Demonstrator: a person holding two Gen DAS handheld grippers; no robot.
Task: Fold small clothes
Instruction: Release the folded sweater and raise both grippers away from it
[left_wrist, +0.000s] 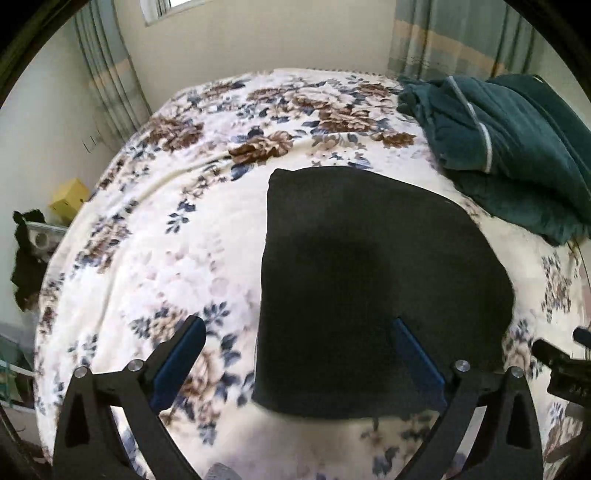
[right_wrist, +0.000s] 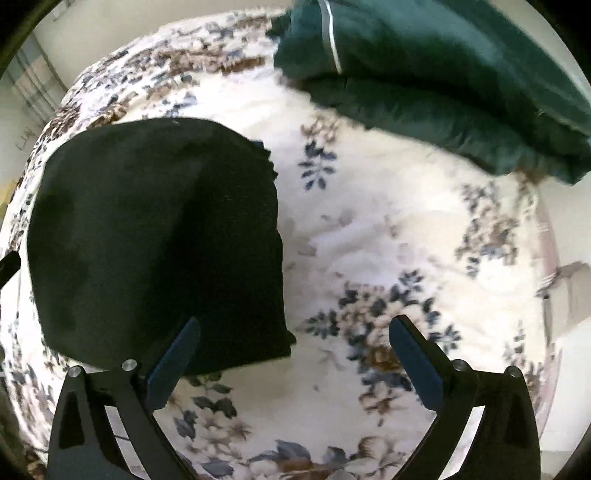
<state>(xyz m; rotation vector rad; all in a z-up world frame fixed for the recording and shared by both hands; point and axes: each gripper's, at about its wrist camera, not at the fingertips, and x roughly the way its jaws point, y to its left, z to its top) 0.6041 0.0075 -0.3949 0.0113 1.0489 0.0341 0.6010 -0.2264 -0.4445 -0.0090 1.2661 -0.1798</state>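
A black garment (left_wrist: 369, 288) lies folded flat on the floral bedspread (left_wrist: 166, 229). It also shows in the right wrist view (right_wrist: 155, 243), where a folded layer makes a thicker right part. My left gripper (left_wrist: 295, 328) is open and empty above the garment's near left edge. My right gripper (right_wrist: 293, 328) is open and empty above the garment's near right corner. The right gripper's body shows at the right edge of the left wrist view (left_wrist: 561, 365).
A pile of folded dark green clothes (left_wrist: 517, 147) lies at the far right of the bed, also in the right wrist view (right_wrist: 443, 74). Curtains (left_wrist: 107, 74) and a wall stand behind the bed. A yellow box (left_wrist: 70, 199) and dark clutter (left_wrist: 26, 258) sit left of the bed.
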